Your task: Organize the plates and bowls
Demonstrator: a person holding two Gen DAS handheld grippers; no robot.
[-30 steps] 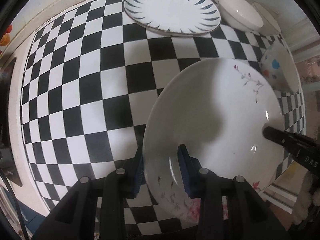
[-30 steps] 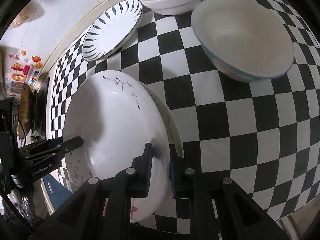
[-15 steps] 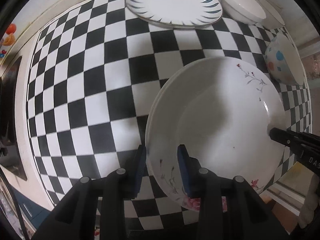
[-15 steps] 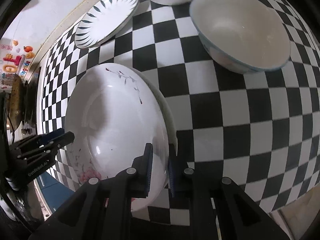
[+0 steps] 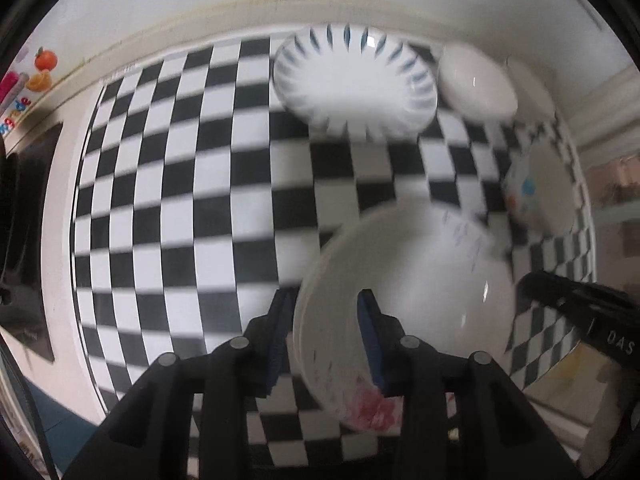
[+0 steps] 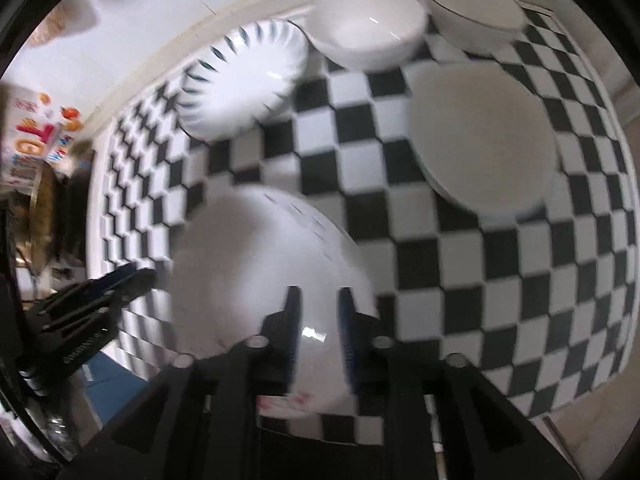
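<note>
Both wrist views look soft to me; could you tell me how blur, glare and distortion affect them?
Left wrist view: motion smear blurs the floral white plate and blue-petal plate; the left gripper stays sharp. Right wrist view: similar smear, a small glare spot on the floral plate, fisheye bending of the black-and-white checkered cloth, right gripper crisp.

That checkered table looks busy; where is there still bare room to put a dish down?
The widest bare stretch of the checkered table lies left of the floral plate and below the blue-striped plate. The back right is crowded: white bowl, dotted bowl.
</note>
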